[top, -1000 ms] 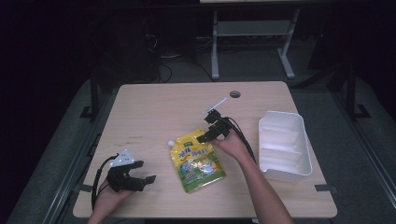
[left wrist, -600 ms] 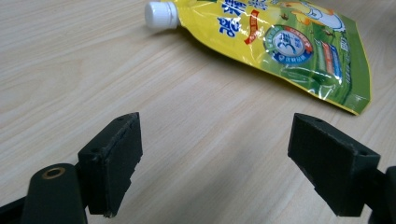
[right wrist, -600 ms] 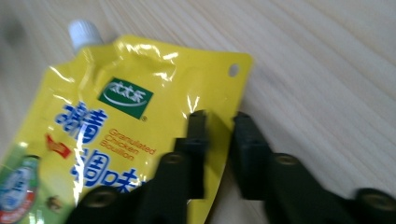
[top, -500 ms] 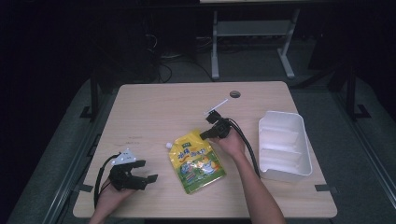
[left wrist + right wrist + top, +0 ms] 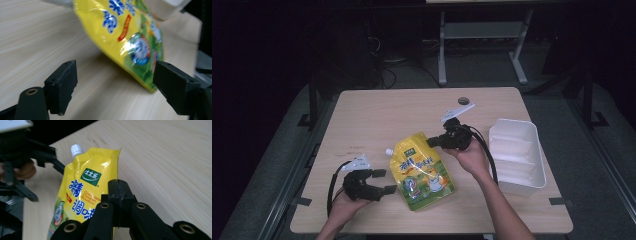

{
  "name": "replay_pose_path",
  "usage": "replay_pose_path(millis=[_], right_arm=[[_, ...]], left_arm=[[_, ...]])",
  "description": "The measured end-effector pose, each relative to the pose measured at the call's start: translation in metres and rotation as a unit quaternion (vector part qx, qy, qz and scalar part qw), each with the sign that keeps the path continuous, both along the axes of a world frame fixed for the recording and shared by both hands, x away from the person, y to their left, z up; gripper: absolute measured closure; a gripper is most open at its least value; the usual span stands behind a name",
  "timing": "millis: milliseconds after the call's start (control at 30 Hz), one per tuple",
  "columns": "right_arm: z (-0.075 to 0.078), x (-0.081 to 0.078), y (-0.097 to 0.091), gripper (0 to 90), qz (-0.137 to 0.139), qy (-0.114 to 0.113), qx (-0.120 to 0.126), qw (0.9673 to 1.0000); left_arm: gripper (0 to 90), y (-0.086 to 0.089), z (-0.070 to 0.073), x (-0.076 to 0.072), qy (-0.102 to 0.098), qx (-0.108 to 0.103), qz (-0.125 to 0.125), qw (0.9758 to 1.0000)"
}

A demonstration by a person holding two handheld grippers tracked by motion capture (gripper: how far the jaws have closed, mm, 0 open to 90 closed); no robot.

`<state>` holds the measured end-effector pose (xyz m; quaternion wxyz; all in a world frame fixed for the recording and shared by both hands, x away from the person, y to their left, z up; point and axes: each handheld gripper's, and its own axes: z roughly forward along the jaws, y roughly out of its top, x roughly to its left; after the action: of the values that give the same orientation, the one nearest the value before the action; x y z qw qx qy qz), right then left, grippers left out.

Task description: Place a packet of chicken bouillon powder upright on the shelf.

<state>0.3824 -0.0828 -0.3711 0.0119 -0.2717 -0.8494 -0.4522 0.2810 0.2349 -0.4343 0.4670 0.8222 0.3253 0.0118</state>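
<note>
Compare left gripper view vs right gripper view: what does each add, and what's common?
Left gripper view: the open left tongs, the green lower end of the yellow plastic spouted pouch with shadow beneath it, and a corner of the white plastic tray.
Right gripper view: the right tongs shut on the pouch's side edge, its white screw cap, the green oval logo, and the left tongs farther off in a hand.
Both: the pouch and the light wooden table.

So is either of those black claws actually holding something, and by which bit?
The right gripper pinches the yellow spouted plastic pouch by its top edge; the left gripper holds nothing.
</note>
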Motion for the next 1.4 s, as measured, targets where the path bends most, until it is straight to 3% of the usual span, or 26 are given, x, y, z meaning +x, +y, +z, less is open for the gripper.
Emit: replay_pose_path(millis=[233, 300, 333, 367, 433, 467, 500, 600, 633, 667, 733, 867, 900, 967, 1033, 1067, 1167, 1233, 1300, 1400], right_arm=[[0.012, -0.016, -0.009, 90.0, 0.017, -0.016, 0.019, 0.9995], [0.017, -0.021, -0.013, 90.0, 0.024, -0.022, 0.026, 0.9991], [0.019, -0.025, -0.015, 90.0, 0.030, -0.024, 0.030, 0.9988], [0.020, -0.027, -0.015, 90.0, 0.033, -0.026, 0.030, 0.9987], [0.020, -0.028, -0.016, 90.0, 0.035, -0.027, 0.031, 0.9985], [0.020, -0.030, -0.017, 90.0, 0.037, -0.028, 0.032, 0.9984], [0.020, -0.032, -0.020, 90.0, 0.045, -0.027, 0.032, 0.9981], [0.019, -0.030, -0.024, 88.4, 0.051, -0.021, 0.039, 0.9977], [0.017, -0.026, -0.028, 77.0, 0.060, -0.004, 0.045, 0.9972], [0.017, -0.026, -0.028, 77.0, 0.060, -0.004, 0.045, 0.9972], [0.010, -0.017, -0.026, 61.8, 0.069, 0.024, 0.033, 0.9968], [0.002, -0.010, -0.020, 53.2, 0.080, 0.046, 0.029, 0.9953], [0.000, -0.009, -0.014, 55.7, 0.097, 0.054, 0.031, 0.9934], [0.000, -0.009, -0.012, 59.7, 0.105, 0.053, 0.032, 0.9925], [0.001, -0.010, -0.007, 73.7, 0.131, 0.056, 0.036, 0.9891], [0.002, -0.011, -0.008, 89.2, 0.145, 0.053, 0.044, 0.9871], [0.007, -0.013, -0.014, 89.9, 0.152, 0.056, 0.057, 0.9852], [0.009, -0.015, -0.017, 89.9, 0.154, 0.054, 0.062, 0.9847], [0.015, -0.018, -0.024, 90.0, 0.149, 0.047, 0.067, 0.9855], [0.029, -0.023, -0.037, 90.0, 0.143, 0.029, 0.055, 0.9878]], left_arm=[[34.8, -0.017, -0.002, 0.013, 0.041, -0.047, -0.027, 0.9977], [44.9, -0.018, -0.003, 0.015, 0.050, -0.063, -0.035, 0.9961], [56.1, -0.019, -0.004, 0.015, 0.054, -0.072, -0.043, 0.9950], [60.8, -0.019, -0.004, 0.015, 0.055, -0.078, -0.048, 0.9942], [72.3, -0.019, -0.003, 0.014, 0.055, -0.080, -0.051, 0.9939], [72.3, -0.019, -0.002, 0.013, 0.053, -0.085, -0.057, 0.9933], [80.8, -0.018, -0.001, 0.012, 0.053, -0.097, -0.066, 0.9916], [84.2, -0.018, 0.003, 0.009, 0.039, -0.100, -0.074, 0.9915], [85.8, -0.018, 0.006, 0.008, 0.029, -0.098, -0.078, 0.9916], [85.8, -0.019, 0.008, 0.006, 0.017, -0.091, -0.078, 0.9927], [86.3, -0.022, 0.012, 0.003, -0.005, -0.078, -0.083, 0.9935], [86.3, -0.026, 0.013, 0.002, -0.016, -0.073, -0.088, 0.9933], [86.3, -0.027, 0.013, 0.002, -0.017, -0.073, -0.087, 0.9934], [86.3, -0.028, 0.013, 0.001, -0.018, -0.073, -0.090, 0.9931], [85.9, -0.028, 0.013, 0.001, -0.022, -0.069, -0.089, 0.9934], [83.6, -0.027, 0.014, 0.001, -0.026, -0.069, -0.084, 0.9937], [70.1, -0.023, 0.015, 0.000, -0.031, -0.066, -0.075, 0.9945], [66.7, -0.019, 0.016, 0.000, -0.032, -0.064, -0.072, 0.9949], [61.0, -0.016, 0.016, -0.002, -0.035, -0.054, -0.066, 0.9957], [57.6, -0.011, 0.013, -0.003, -0.036, -0.035, -0.059, 0.9970]])
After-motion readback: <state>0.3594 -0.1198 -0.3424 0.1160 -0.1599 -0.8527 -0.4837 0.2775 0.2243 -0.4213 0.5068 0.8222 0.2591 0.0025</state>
